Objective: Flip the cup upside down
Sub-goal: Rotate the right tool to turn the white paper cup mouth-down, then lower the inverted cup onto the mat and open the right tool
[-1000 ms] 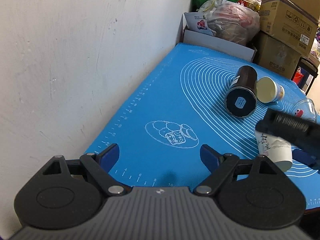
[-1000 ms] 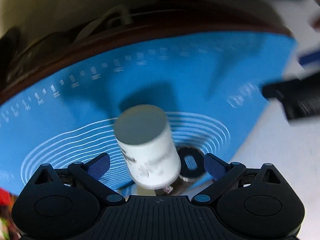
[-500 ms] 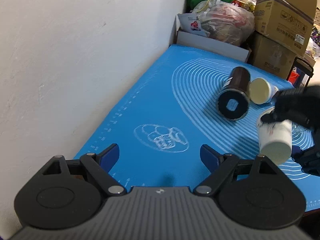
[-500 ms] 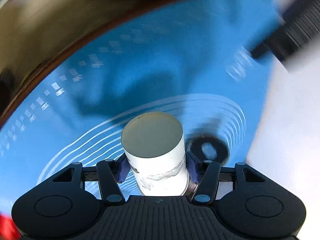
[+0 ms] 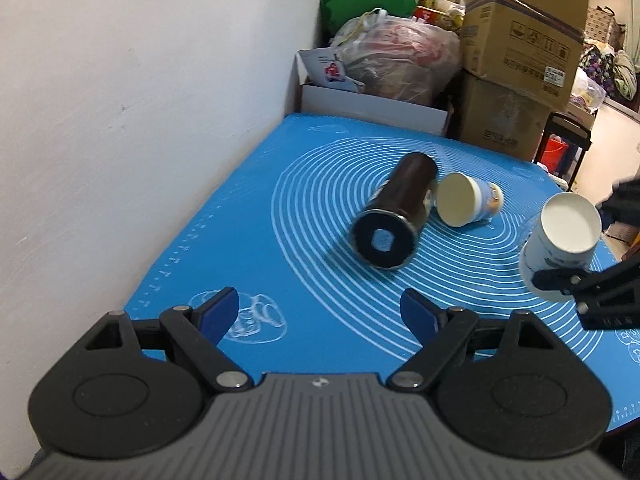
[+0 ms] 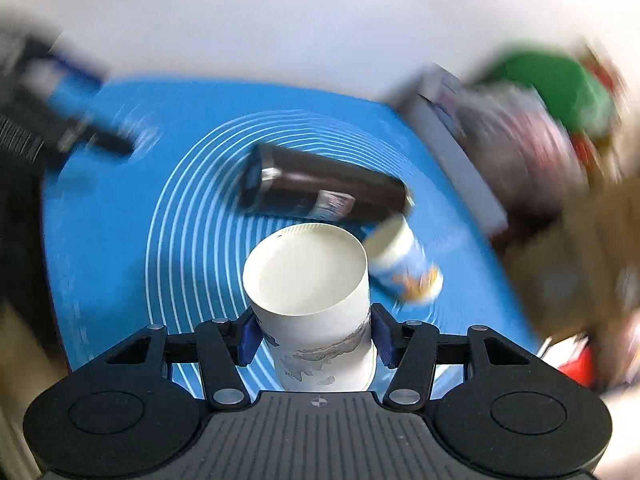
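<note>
A tumbler (image 5: 394, 210) lies on its side mid-mat (image 5: 248, 240), a paper cup (image 5: 466, 200) touching its right side. Boxes (image 5: 520, 40) stand behind the mat's far edge.

Even indoor light; the left wrist view was sharp, the right wrist view motion-blurred toward its bowed fisheye edges.

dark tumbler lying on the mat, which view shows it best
The left wrist view: the dark tumbler is sharp, seen end-on beside the blue-printed paper cup on the blue mat. The right wrist view shows its side, blurred.
</note>
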Tool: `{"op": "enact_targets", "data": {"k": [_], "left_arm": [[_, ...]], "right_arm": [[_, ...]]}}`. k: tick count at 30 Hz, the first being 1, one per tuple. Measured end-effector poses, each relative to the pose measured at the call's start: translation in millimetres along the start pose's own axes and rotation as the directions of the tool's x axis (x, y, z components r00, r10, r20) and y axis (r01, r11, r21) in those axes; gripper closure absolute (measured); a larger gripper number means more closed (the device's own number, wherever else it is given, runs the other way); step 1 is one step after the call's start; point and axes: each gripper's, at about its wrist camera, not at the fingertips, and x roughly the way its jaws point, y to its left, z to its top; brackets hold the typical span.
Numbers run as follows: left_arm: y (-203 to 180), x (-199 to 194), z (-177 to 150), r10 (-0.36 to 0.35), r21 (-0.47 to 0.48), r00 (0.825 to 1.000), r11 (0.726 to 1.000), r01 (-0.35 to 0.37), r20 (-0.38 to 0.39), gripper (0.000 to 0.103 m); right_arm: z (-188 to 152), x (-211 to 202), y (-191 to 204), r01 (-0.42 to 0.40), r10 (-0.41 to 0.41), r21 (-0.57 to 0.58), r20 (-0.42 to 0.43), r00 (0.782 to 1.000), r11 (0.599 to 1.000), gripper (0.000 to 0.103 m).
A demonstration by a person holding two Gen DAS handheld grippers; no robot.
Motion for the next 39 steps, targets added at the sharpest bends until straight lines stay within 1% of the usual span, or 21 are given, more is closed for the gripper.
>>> {"op": "enact_targets", "data": {"k": [1,2,4,6,8,10,14,18,21,25,29,31,32,34,36,38,39], "left_arm": [[-3,0,0,0.0,0.004,1.0,1.0,0.0,-0.001,0.015],[-6,1,1,0.001,0.009,1.0,1.0,-0.001,-0.004,0.015],[-10,1,1,0.006,0.015,1.0,1.0,-0.006,-0.007,0.015],[-12,1,1,0.011,0.018,1.0,1.0,-0.01,-0.008,0.015],[-13,2,1,0.017,0.018,1.0,1.0,-0.017,-0.008,0.015],[-14,3,2,0.024,0.016,1.0,1.0,-0.024,-0.011,0.015],[-15,6,1,0.031,0.01,0.999,0.999,-0.031,-0.013,0.016],[-18,7,-1,0.027,0.008,1.0,1.0,-0.027,-0.01,0.015],[-20,9,-3,0.019,0.004,1.0,1.0,-0.019,-0.009,0.015],[-23,11,-5,0.012,0.001,1.0,1.0,-0.012,-0.009,0.016],[-28,10,-6,0.001,0.009,1.0,1.0,-0.001,-0.006,0.015],[-30,9,-6,-0.002,0.012,1.0,1.0,0.002,-0.004,0.016],[-31,9,-6,-0.003,0.014,1.0,1.0,0.003,-0.005,0.015],[-33,7,-7,-0.005,0.016,1.0,1.0,0.005,-0.007,0.015],[-35,4,-7,-0.006,0.019,1.0,1.0,0.006,-0.006,0.015],[-38,1,-7,-0.006,0.025,1.0,1.0,0.006,-0.004,0.015],[-39,-2,-8,-0.006,0.028,1.0,1.0,0.006,-0.002,0.015]], "right_arm": [[0,-5,-7,-0.014,0.012,0.087,0.016,1.0,0.996,0.05],[-7,-3,-12,-0.035,0.029,0.19,0.03,0.999,0.981,0.05],[-21,1,-18,-0.057,0.045,0.311,0.048,0.998,0.949,0.05],[-38,2,-19,-0.056,0.031,0.408,0.066,0.997,0.911,0.05],[-48,3,-20,-0.047,0.01,0.484,0.078,0.997,0.874,0.05],[-55,4,-20,-0.023,-0.03,0.548,0.088,0.996,0.836,0.05],[-64,6,-11,0.022,-0.115,0.615,0.113,0.987,0.788,0.05],[-68,14,-5,0.029,-0.142,0.689,0.109,0.984,0.724,0.05],[-76,23,-3,0.014,-0.128,0.735,0.1,0.987,0.678,0.049],[-82,27,1,0.014,-0.145,0.752,0.11,0.983,0.659,0.047],[-85,26,4,0.015,-0.149,0.759,0.108,0.983,0.651,0.043],[-86,25,3,0.009,-0.144,0.765,0.11,0.983,0.644,0.035],[-87,23,3,0.002,-0.14,0.766,0.114,0.984,0.643,0.034],[-88,20,2,-0.001,-0.135,0.77,0.113,0.984,0.638,0.025],[-91,12,2,-0.018,-0.135,0.778,0.132,0.982,0.628,0.022],[-92,2,0,-0.026,-0.133,0.782,0.139,0.981,0.622,0.014],[-93,-4,0,-0.025,-0.137,0.784,0.139,0.981,0.62,0.007]]}}
